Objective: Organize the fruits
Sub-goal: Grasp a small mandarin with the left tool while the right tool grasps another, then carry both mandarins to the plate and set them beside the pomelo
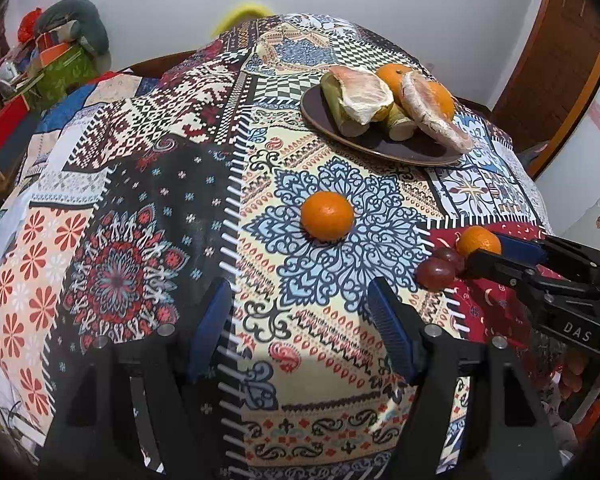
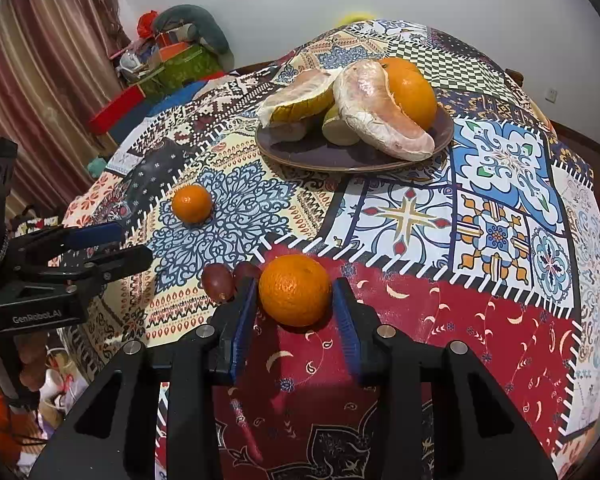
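A dark plate (image 2: 304,156) at the back holds pomelo pieces (image 2: 380,116) and an orange (image 2: 414,88); it also shows in the left wrist view (image 1: 404,150). A tangerine (image 1: 327,216) lies on the patterned cloth ahead of my open, empty left gripper (image 1: 300,320). My right gripper (image 2: 296,296) is open with its fingers on either side of a second tangerine (image 2: 295,290), which rests on the cloth. Two dark red grapes (image 2: 218,280) lie just left of it. From the left wrist view the right gripper (image 1: 496,250) reaches that tangerine (image 1: 478,242).
A patchwork tablecloth (image 2: 500,208) covers the table. Cluttered boxes and bags (image 2: 172,60) stand at the back left by a curtain. A wooden door (image 1: 548,60) is at the right. The left gripper appears at the left edge (image 2: 112,248) of the right wrist view.
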### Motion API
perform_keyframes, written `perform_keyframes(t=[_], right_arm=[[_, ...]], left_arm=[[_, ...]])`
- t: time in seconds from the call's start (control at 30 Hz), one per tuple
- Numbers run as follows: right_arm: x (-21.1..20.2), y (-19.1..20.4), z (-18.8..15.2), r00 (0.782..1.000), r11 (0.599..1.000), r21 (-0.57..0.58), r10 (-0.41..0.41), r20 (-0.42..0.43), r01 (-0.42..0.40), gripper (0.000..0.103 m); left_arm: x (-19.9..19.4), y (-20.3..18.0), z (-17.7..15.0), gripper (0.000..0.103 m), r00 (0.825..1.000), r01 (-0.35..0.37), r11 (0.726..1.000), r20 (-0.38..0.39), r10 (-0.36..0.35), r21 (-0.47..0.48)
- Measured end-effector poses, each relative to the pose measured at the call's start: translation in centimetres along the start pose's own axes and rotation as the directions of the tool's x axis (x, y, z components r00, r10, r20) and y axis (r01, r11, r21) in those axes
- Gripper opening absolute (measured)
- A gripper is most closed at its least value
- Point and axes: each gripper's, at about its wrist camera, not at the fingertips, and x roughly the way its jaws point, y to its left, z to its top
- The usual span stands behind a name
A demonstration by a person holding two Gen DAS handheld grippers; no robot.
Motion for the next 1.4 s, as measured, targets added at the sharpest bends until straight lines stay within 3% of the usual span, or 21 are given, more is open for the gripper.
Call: perform_keyframes(t=[0.17,0.33,0.57,0.63,1.0,1.4], right_arm=[[-0.5,-0.4,0.1,1.000,1.000,0.010,0.001,0.015,-0.001,0.034],[-1.6,-1.2,0.8,0.999,1.000,0.031,-0.007,0.053,0.006,0.034],[-1.8,-2.5,1.2,0.997,0.998,0.041,-0.040,0.063,0.037,0.034],[-1.7,-2.8,1.2,0.997,0.998,0.048,-0.036,0.061,0.033,0.034],[-1.4,-2.8,2.0,0.997,0.999,0.033,-0.037,0.068,0.035,0.034],[-1.9,-3.0,4.2,0.991,0.999,0.033,-0.028,0.132,0.024,0.034]], left_arm=[[0.8,0.1,1.1,0.068,1.000,0.007,1.000,0.010,-0.006,-0.020],[1.9,0.0,2.3,0.051,1.000,0.030,0.999,0.008,-0.030,-0.039],[3.3,-0.8,3.0,0.044,0.999,0.041,0.999,-0.007,-0.041,-0.013],[3.7,-0.8,3.2,0.036,0.998,0.054,0.999,-0.013,-0.054,-0.006],[3.6,-1.4,3.5,0.033,0.998,0.060,0.998,0.008,-0.060,0.019],[2.4,-3.1,5.8,0.033,0.994,0.080,0.995,0.066,-0.084,0.051]])
